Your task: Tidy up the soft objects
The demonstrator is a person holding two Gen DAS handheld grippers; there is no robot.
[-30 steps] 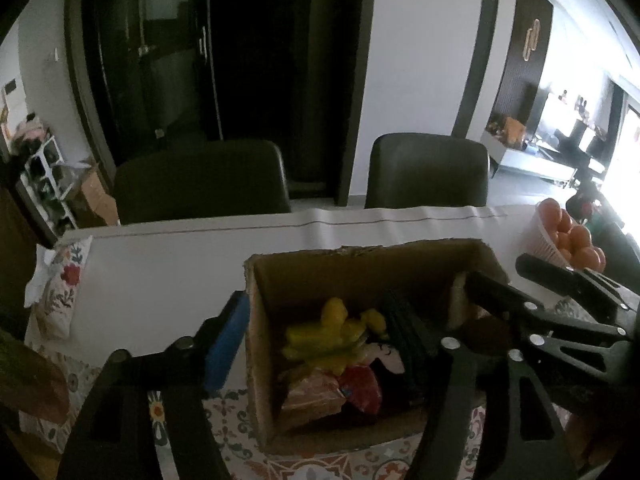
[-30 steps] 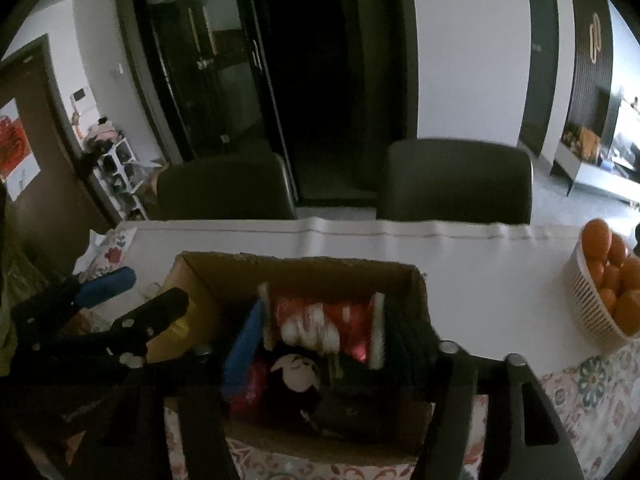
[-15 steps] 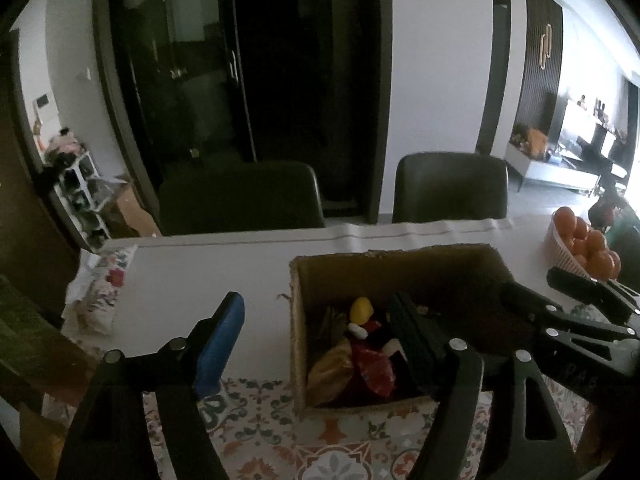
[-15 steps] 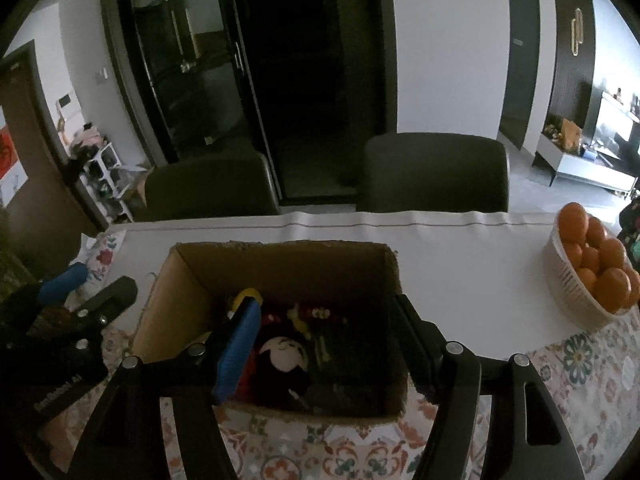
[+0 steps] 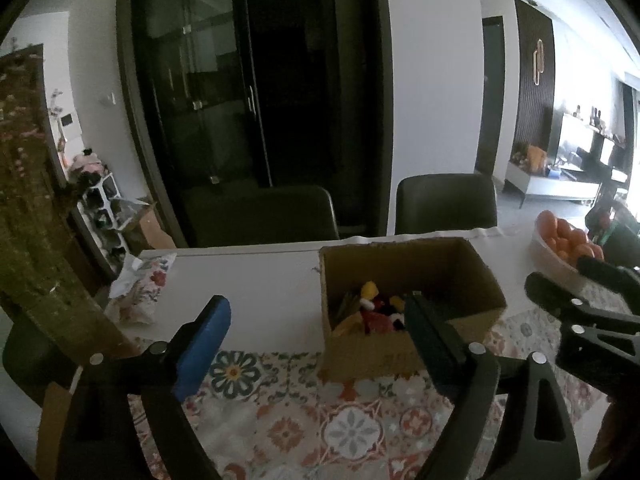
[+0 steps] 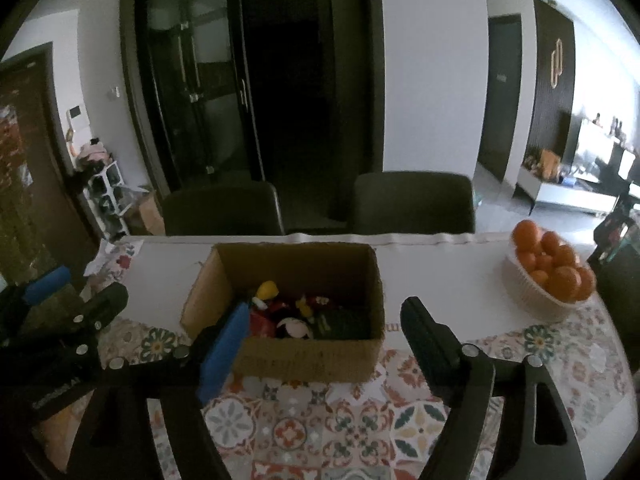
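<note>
An open cardboard box (image 5: 448,268) (image 6: 308,350) stands on the table and holds several soft toys (image 5: 374,308) (image 6: 288,312), yellow, red, black and white. My left gripper (image 5: 316,320) is open and empty, held back from the box, near its front left. My right gripper (image 6: 324,320) is open and empty, held in front of the box's near wall. Each gripper also shows at the edge of the other's view.
A white basket of oranges (image 6: 528,292) (image 5: 552,256) stands at the right. A crumpled floral cloth (image 5: 136,292) lies at the left. A patterned mat (image 6: 340,420) covers the near table. Two dark chairs (image 6: 412,204) stand behind it.
Both grippers have pulled back and up, away from the box. The right gripper, which reached into the box among the toys a second ago, is now outside it and empty.
</note>
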